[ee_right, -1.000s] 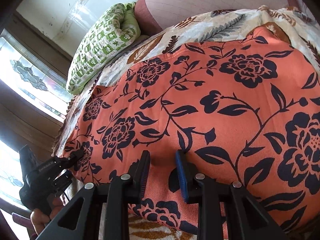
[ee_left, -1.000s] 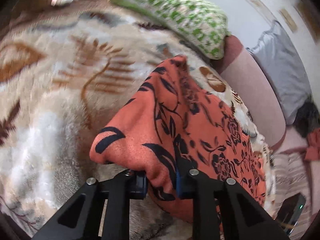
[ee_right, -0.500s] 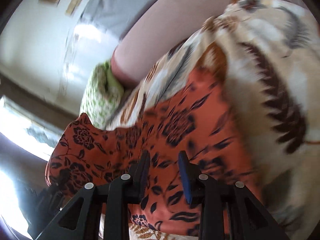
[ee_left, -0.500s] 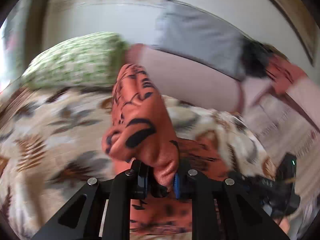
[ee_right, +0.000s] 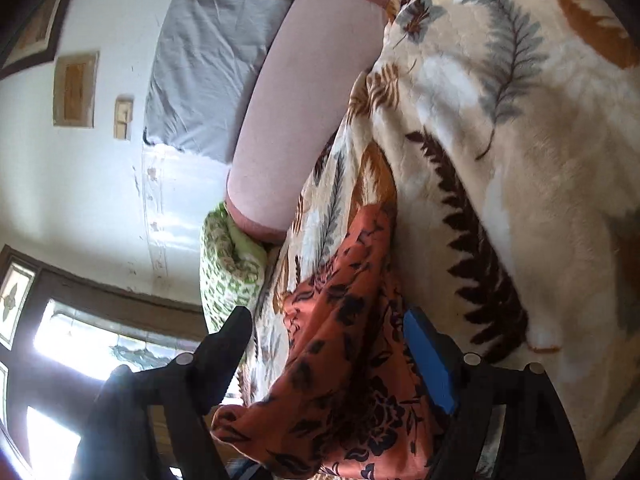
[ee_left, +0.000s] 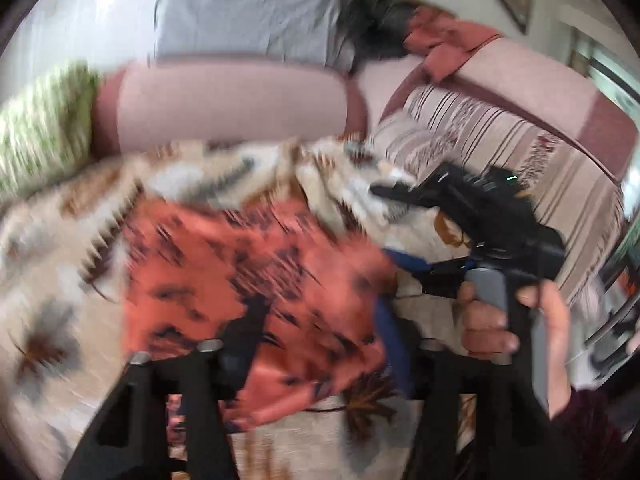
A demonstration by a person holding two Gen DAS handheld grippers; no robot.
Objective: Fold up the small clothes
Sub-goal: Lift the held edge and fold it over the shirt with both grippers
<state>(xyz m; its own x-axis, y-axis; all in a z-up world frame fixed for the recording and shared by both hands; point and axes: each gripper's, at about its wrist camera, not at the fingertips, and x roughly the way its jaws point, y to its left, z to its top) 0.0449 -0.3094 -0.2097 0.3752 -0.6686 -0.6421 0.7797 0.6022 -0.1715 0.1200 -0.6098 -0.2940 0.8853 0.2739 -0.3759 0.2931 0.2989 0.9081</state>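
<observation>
My left tool (ee_left: 316, 352) has its fingers spread wide apart, and the orange floral garment (ee_left: 256, 292) lies between and beyond them without being pinched; the view is blurred, so I cannot tell whether either finger brushes the cloth. The garment rests bunched on the leaf-patterned blanket (ee_left: 60, 248) that covers the sofa (ee_left: 232, 104).

My right tool (ee_right: 332, 356) is also spread wide. The same garment (ee_right: 344, 360) lies in the gap between its black left finger and its blue-padded right finger (ee_right: 430, 364); the cloth sits right against the blue pad, but nothing is clamped. From this wrist the scene is rolled hard to one side, so the blanket (ee_right: 520, 160) fills the right of the frame and the wall runs down the left.

In the left wrist view I see the right tool (ee_left: 472, 216) from outside, held at the right edge of the garment by a bare hand (ee_left: 516, 320) wrapped around its handle, fingers pointing toward the sofa back. A green patterned pillow (ee_left: 44, 128) sits at the sofa's far left, and a grey cloth (ee_left: 244, 12) hangs over the backrest.
</observation>
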